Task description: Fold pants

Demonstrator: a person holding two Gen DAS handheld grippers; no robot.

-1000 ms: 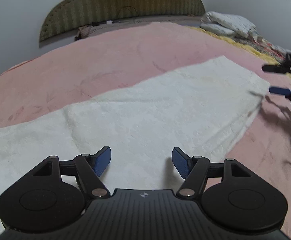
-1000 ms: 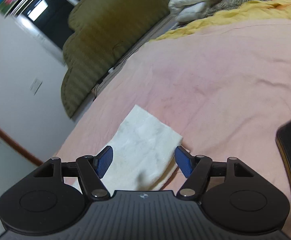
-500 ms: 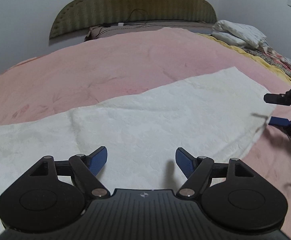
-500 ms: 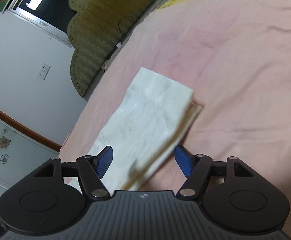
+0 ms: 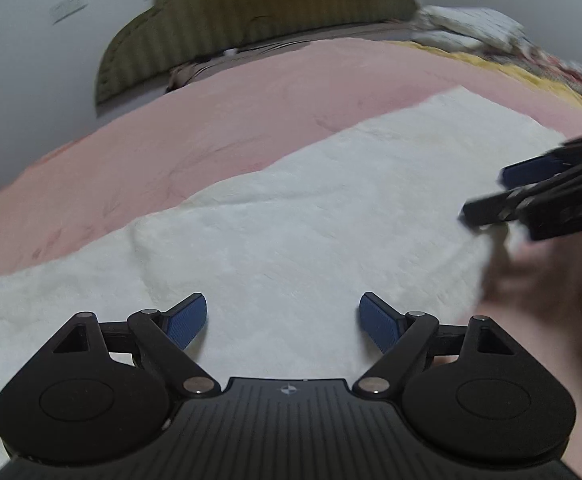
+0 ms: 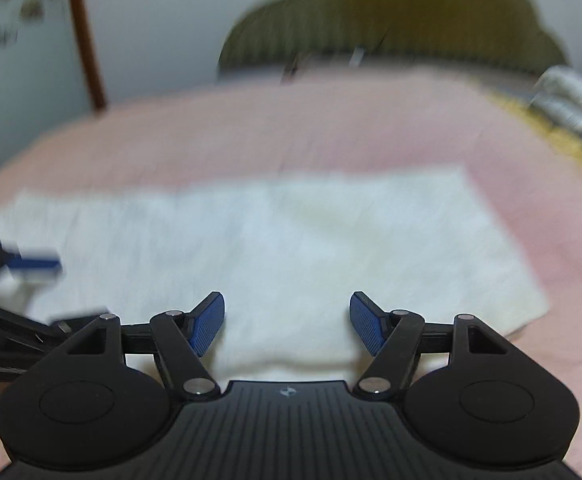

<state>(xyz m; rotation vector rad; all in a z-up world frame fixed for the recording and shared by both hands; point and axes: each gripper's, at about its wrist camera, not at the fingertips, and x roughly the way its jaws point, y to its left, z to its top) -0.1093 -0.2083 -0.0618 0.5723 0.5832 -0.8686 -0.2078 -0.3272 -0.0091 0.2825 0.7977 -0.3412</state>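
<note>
White pants [image 5: 291, 240] lie spread flat as a long pale strip across a pink bedspread [image 5: 211, 120], directly under and ahead of both hand-held grippers. In the left wrist view the cloth runs from the lower left, beneath the gripper body, up to the far right. In the right wrist view, which is blurred, the pants [image 6: 291, 248] stretch sideways, with one squared end off to the right of the gripper.

The left gripper [image 5: 283, 322] points down at the cloth. Its jaws are opening, the blue pads [image 5: 185, 320] stand wide apart, and nothing is caught between them; only flat fabric shows in the gap below.

The right gripper [image 6: 287, 322] also hovers over the pants, its blue pads [image 6: 209, 324] parted and gripping nothing. From the left wrist view it [image 5: 503, 196] reaches in from the right, over the pants' near edge there. From the right wrist view, the left gripper [image 6: 39, 280] appears blurred at the left.

Beyond the bedspread stands an olive green headboard [image 5: 251, 8] against a pale wall [image 5: 31, 40]. To the far right of the grippers lie a yellow blanket [image 5: 531, 76] and white bedding [image 5: 471, 24].
</note>
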